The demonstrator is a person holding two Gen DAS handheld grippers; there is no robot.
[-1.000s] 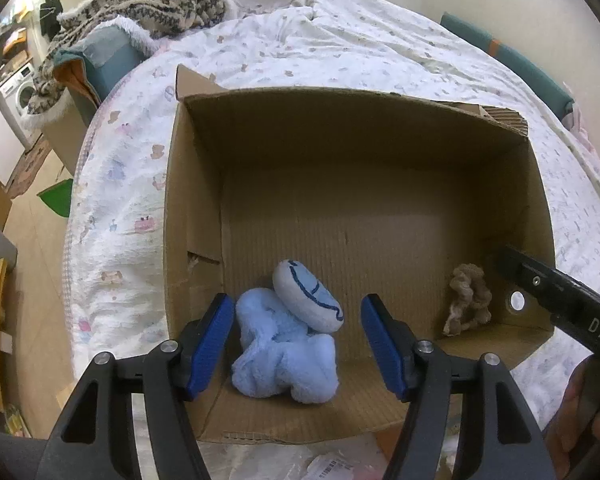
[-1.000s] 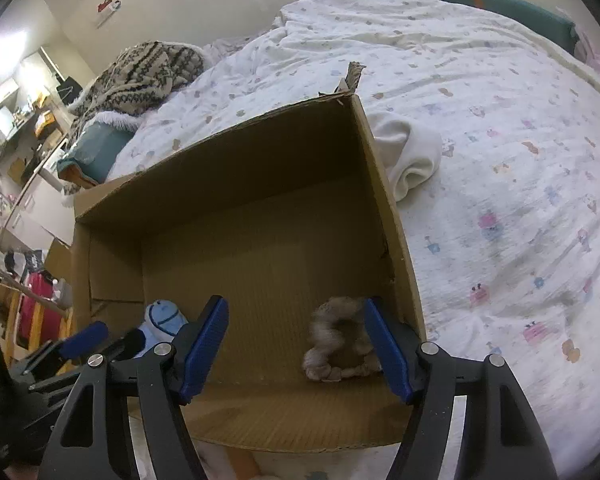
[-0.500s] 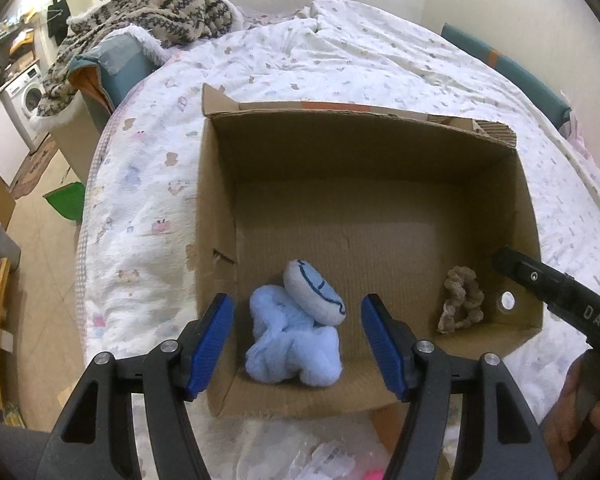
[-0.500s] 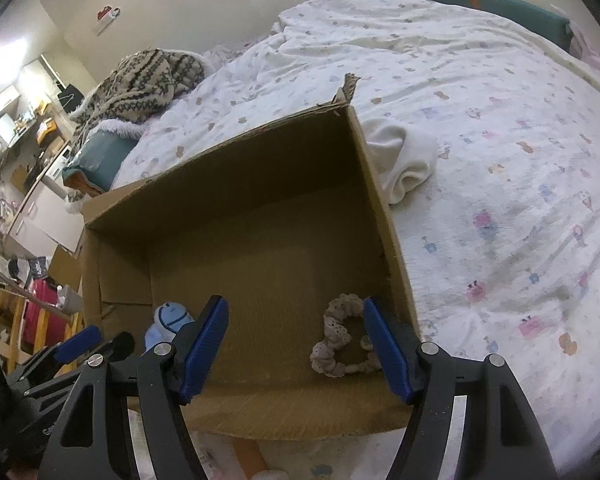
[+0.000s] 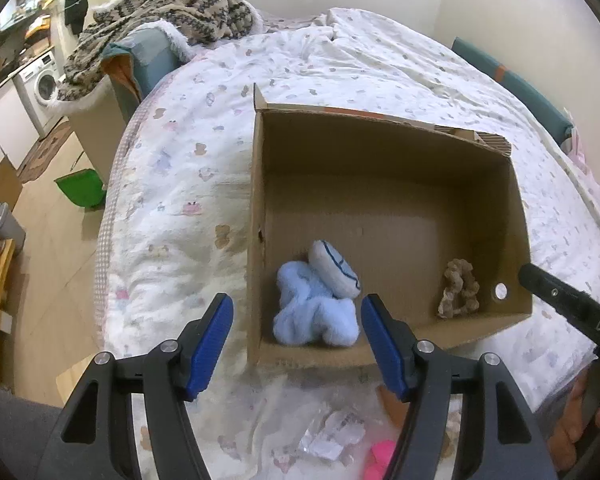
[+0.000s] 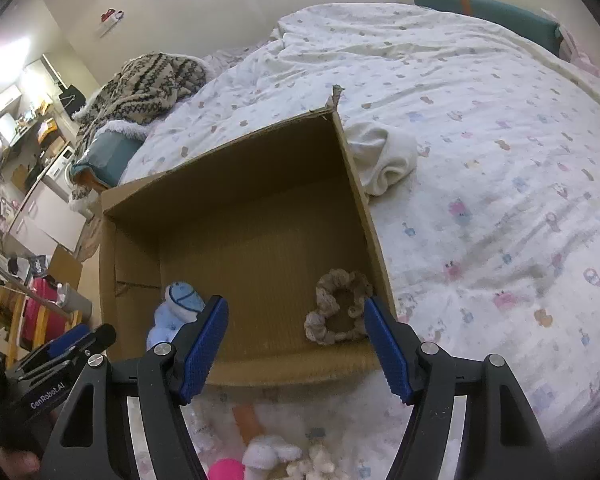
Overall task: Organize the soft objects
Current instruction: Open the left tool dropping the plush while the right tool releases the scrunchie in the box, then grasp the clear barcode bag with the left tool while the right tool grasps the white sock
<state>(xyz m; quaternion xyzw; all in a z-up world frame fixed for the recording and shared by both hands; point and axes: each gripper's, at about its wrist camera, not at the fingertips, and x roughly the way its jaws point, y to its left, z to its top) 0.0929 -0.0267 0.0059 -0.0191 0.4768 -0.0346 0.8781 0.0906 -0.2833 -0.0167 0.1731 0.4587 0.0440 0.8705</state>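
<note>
Both tongs agape, plush lying lengthwise

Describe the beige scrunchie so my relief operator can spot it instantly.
Find the open cardboard box on the patterned bedspread. Inside, against the right wall near the front corner, lies the scrunchie: a tan, ruffled fabric ring. The box's only other item, a fluffy blue plush, sits at the left.

Around you: a printed quilt over the bed, a patterned knit blanket heaped at its far corner, a washing machine and a green dustpan on the wood floor.
</note>
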